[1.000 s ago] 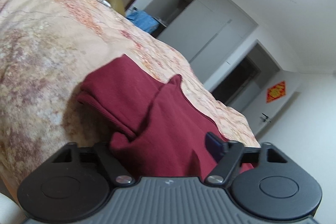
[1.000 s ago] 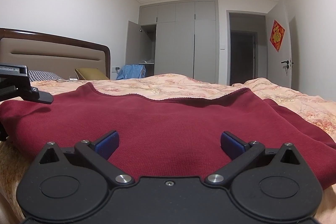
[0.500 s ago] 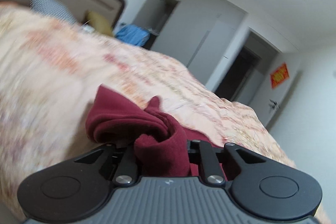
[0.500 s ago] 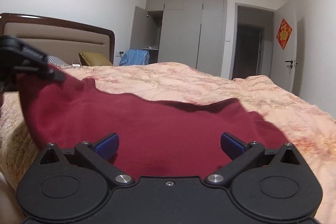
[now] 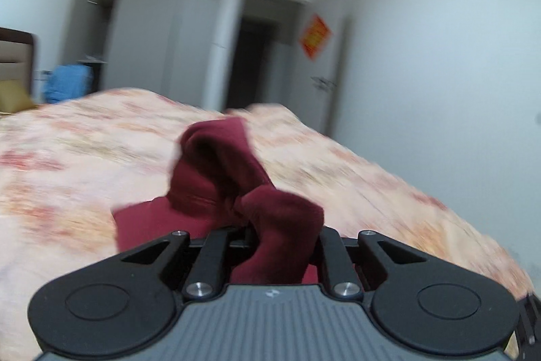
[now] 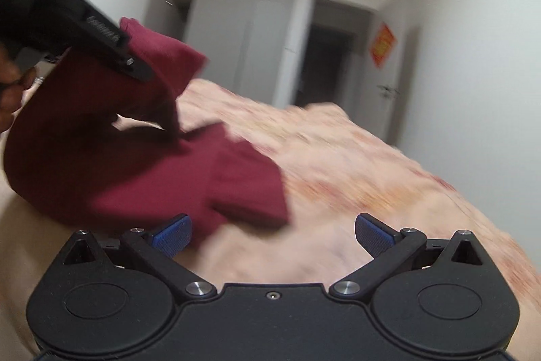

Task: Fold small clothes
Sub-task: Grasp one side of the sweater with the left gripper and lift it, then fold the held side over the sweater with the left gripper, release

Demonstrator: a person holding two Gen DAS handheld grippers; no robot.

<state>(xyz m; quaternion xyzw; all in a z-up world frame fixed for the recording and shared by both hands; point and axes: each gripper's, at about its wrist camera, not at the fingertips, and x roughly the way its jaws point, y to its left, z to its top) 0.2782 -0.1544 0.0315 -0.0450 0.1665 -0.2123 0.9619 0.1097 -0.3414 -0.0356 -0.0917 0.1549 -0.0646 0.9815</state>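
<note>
A dark red knitted garment (image 6: 111, 164) lies partly on the floral bedspread (image 6: 355, 164). My left gripper (image 5: 275, 235) is shut on a bunched fold of the garment (image 5: 284, 225) and holds it lifted above the bed; it also shows in the right wrist view (image 6: 84, 32) at the upper left, with cloth hanging from it. My right gripper (image 6: 272, 234) is open and empty, low over the bedspread, with its left blue pad (image 6: 170, 234) at the garment's near edge.
The bedspread (image 5: 67, 164) fills the foreground. A headboard (image 5: 15, 56), a yellow pillow (image 5: 12, 98) and a blue item (image 5: 67, 83) are at the far left. Grey wardrobes (image 6: 236, 32), an open doorway (image 6: 324, 56) and a door with a red decoration (image 6: 383, 44) stand behind.
My left gripper closed on the garment's edge, then lifted it and carried it rightward over the rest of the garment. My right gripper stayed open and shifted right, off the cloth.
</note>
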